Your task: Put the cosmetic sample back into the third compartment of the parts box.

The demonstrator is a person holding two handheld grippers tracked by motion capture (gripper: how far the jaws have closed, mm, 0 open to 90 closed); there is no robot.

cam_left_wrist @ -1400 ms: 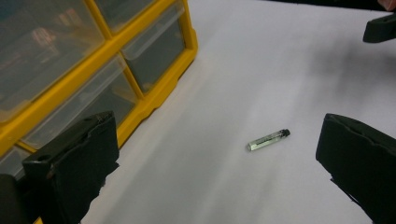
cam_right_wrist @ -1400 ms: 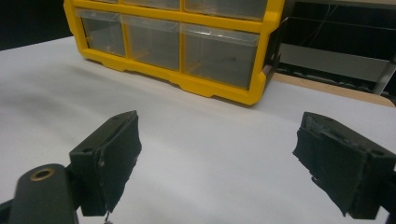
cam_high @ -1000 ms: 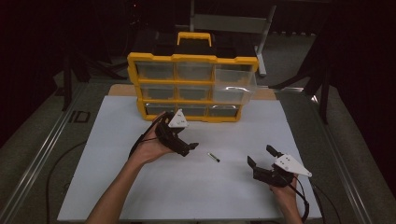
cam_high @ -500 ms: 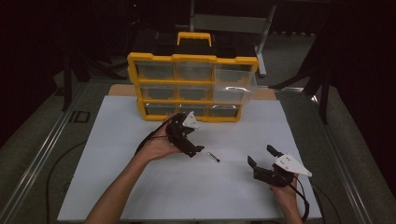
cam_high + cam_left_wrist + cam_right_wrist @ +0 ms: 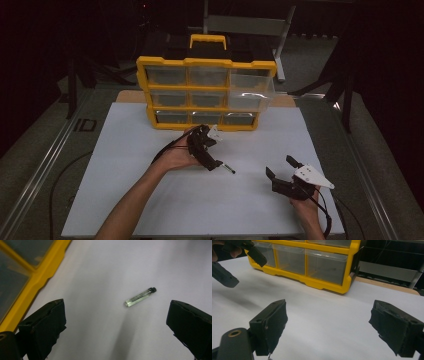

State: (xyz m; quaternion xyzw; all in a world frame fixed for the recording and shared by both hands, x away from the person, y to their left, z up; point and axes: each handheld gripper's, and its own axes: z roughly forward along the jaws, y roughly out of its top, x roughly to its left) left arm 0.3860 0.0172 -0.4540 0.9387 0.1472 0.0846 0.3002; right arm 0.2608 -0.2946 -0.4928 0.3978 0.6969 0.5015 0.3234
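Vial (image 5: 140,297): small clear glass tube with a black cap, lying flat on the white counter (image 5: 150,200), untouched, between the spread jaws of the left tool (image 5: 113,322) in the left gripper view. High view shows it only as a thin dark sliver (image 5: 228,169) just beside the left tool's tips; the pale greenish contents and cap are legible in the left gripper view alone.

Counter: white sheet, carrying all items.

Drawer cabinet (image 5: 205,92): yellow frame, clear drawers in three rows, black and yellow handle on top, standing at the counter's far edge. High view shows the upper right drawer (image 5: 251,90) pulled out; right gripper view shows the bottom row (image 5: 327,265) close up.

Left tool (image 5: 212,161): released, jaws wide, angled down over the vial.

Right tool (image 5: 281,167): released, jaws wide, empty, well apart from the vial, near the counter's right front.
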